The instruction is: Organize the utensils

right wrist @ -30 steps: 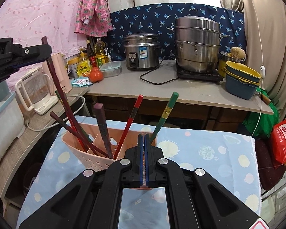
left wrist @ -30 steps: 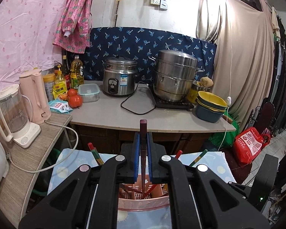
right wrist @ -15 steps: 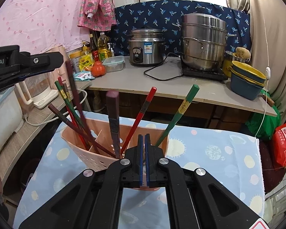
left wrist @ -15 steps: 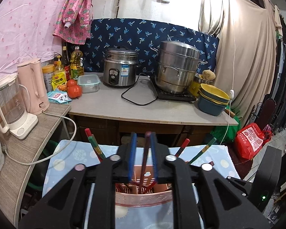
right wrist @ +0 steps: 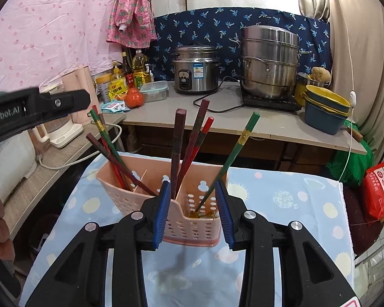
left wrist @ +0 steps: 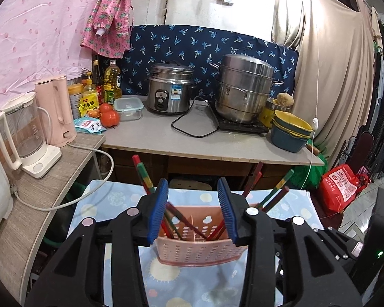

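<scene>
Blue cloth (right wrist: 281,199) with pale sun and cloud prints covers the table under both tools, and a cluttered kitchen counter runs behind it. Left gripper (left wrist: 193,211) hangs with its blue pads spread wide and nothing between them; directly ahead and just below sits the pink perforated basket (left wrist: 199,252), with chopsticks leaning inside it. Right gripper (right wrist: 193,213) is likewise spread and empty, its pads flanking the near corner of the basket without clearly touching it. Just beyond its tips stand the chopsticks (right wrist: 178,148): dark brown and red ones in the middle, a green one (right wrist: 236,144) leaning off to the right, and a green, red and brown cluster to the left, under the other tool's black body.

No loose chopstick shows on the cloth in either view, so the sorting looks nearly or wholly finished. What may remain is tidying the splayed sticks, though areas outside the views cannot be checked.
</scene>
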`<action>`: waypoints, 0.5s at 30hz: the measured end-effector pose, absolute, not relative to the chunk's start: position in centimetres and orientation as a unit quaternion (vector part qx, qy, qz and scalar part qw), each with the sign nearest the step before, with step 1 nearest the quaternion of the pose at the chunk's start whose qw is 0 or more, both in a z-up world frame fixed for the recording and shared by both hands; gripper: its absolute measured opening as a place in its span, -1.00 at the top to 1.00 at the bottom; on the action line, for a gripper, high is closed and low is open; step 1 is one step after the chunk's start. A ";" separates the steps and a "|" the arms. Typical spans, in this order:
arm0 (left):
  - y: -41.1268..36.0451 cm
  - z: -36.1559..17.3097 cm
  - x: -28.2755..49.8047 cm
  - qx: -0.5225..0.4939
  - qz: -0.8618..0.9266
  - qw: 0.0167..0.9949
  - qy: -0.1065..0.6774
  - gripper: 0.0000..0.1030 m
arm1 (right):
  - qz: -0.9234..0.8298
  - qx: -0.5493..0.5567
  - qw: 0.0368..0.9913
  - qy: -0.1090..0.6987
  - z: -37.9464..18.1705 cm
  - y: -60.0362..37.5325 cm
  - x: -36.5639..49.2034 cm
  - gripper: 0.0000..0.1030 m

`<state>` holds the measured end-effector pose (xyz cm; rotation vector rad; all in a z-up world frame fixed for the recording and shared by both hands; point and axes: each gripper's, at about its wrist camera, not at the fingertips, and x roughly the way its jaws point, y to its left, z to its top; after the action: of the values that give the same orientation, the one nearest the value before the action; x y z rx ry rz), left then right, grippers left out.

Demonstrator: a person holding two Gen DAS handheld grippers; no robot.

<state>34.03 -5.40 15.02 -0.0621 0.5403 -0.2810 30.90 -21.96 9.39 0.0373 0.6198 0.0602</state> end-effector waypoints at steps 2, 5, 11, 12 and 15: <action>-5.2 14.7 33.4 -0.025 -0.134 0.953 0.269 0.26 | 0.031 0.022 0.952 0.305 9.5 -21.8 30.1 0.27; -4.7 14.2 32.2 -0.019 -0.129 0.953 0.275 0.26 | 0.033 0.025 0.952 0.303 9.9 -21.6 28.8 0.16; -4.2 13.5 29.4 -0.009 -0.118 0.952 0.283 -0.02 | 0.032 0.034 0.951 0.305 10.5 -20.8 25.7 -0.01; -4.2 13.3 28.8 -0.005 -0.115 0.953 0.281 -0.04 | 0.031 0.034 0.951 0.305 10.6 -20.7 25.3 -0.03; -4.3 12.9 27.1 0.003 -0.115 0.952 0.284 -0.05 | 0.022 0.028 0.953 0.301 10.8 -20.1 23.5 -0.07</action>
<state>27.13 -4.26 12.88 0.0070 0.5769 -0.2333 23.45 -20.06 10.78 0.0567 0.6127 0.0444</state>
